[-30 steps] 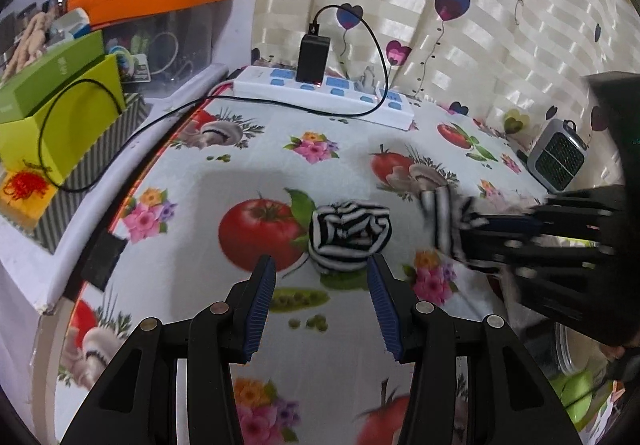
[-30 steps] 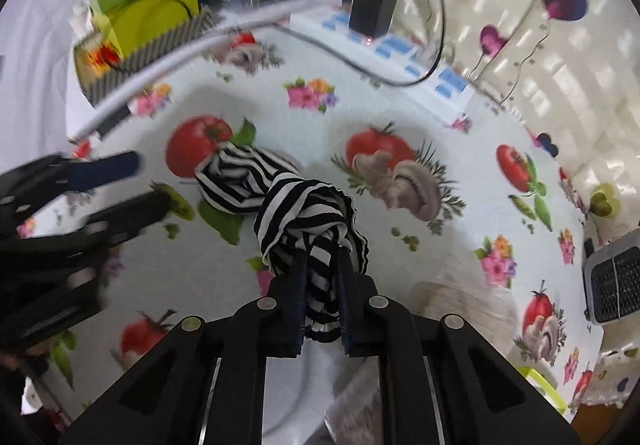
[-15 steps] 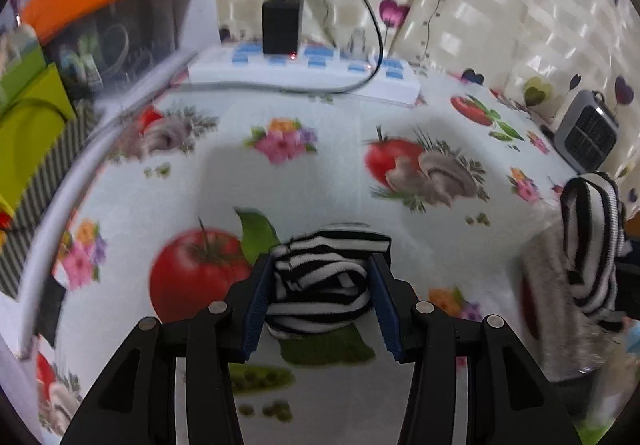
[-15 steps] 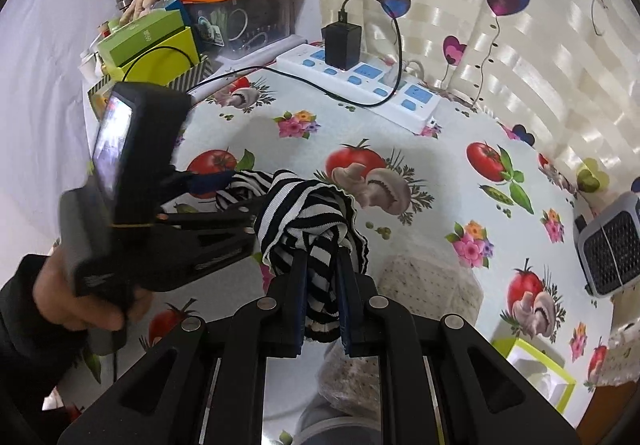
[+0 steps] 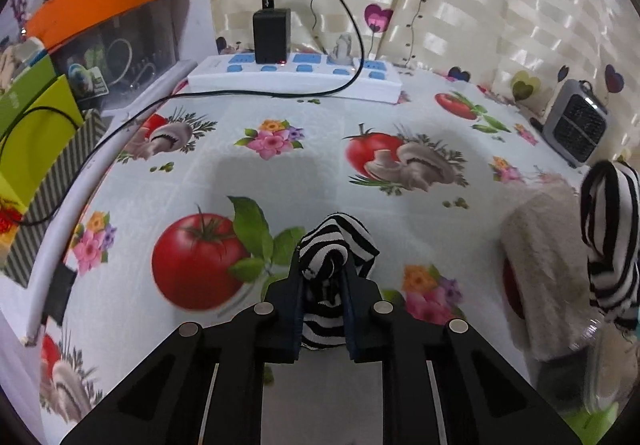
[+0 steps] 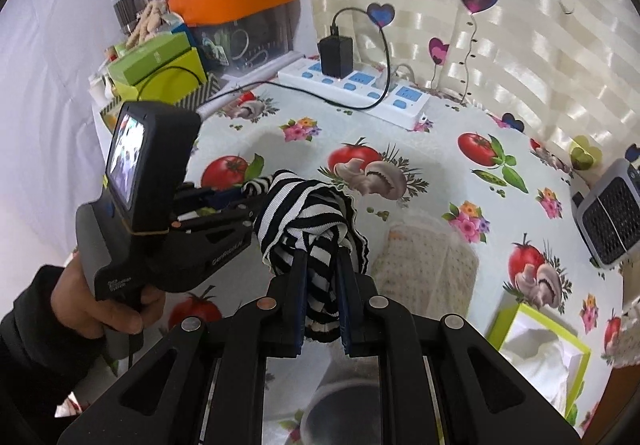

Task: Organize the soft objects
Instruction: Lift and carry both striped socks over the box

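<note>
Left gripper [image 5: 323,285]: squeezing a striped sock [image 5: 335,253] between narrow jaws, the black-and-white bundle bulging out above the fingertips. Hanging just above the tablecloth [image 5: 280,181], beside the big printed tomato; whether touching the cloth, cannot tell.

Right gripper [image 6: 322,285]: also clamping a second striped sock [image 6: 304,217], folded and drooping over both fingers, jaws narrow. Showing in the left wrist view as a striped bundle [image 5: 610,233] at the far right edge, next to a beige fluffy cloth [image 5: 540,269] lying on the table.

In the right wrist view, holding the left gripper's handle [image 6: 132,245] in a bare hand [image 6: 92,301], with a small lit screen on top. Lying just beside the right sock, the same beige cloth [image 6: 428,265]; near the lower right, sitting a green tissue box [image 6: 540,345].

At the back, resting against the curtain [image 5: 440,5], a white power strip [image 5: 296,79] with a black charger [image 5: 271,35] plugged in and a black cable [image 5: 120,125] running across to the left. Standing at the right edge, a small grey heater [image 5: 576,121]. Piling up at the left, an orange-lidded box [image 5: 112,5] and green boxes [image 5: 36,133].
</note>
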Demonstrator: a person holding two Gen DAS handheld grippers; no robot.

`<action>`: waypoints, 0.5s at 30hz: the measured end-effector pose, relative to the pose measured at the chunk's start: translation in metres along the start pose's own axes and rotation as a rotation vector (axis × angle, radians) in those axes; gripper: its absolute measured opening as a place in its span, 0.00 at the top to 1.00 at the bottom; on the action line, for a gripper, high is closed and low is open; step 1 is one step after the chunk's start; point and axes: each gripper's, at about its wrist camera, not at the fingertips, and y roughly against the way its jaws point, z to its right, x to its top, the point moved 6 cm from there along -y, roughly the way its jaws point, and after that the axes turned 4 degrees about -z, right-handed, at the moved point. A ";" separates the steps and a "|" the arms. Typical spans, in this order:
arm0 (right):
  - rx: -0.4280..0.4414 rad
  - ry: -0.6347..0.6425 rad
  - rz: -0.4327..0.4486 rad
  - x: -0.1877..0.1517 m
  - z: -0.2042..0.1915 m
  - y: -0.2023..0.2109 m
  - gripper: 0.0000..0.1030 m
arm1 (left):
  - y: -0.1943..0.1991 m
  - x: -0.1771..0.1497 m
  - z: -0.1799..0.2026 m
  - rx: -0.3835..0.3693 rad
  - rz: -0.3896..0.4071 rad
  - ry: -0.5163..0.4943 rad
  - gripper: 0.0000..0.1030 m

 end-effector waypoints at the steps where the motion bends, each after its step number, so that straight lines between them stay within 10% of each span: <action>1: 0.008 -0.009 0.013 -0.003 0.000 0.005 0.87 | 0.008 -0.003 0.001 -0.007 0.010 0.006 0.85; 15: -0.015 -0.107 0.213 -0.056 0.002 0.088 0.87 | 0.123 -0.047 0.033 -0.093 0.147 0.013 0.85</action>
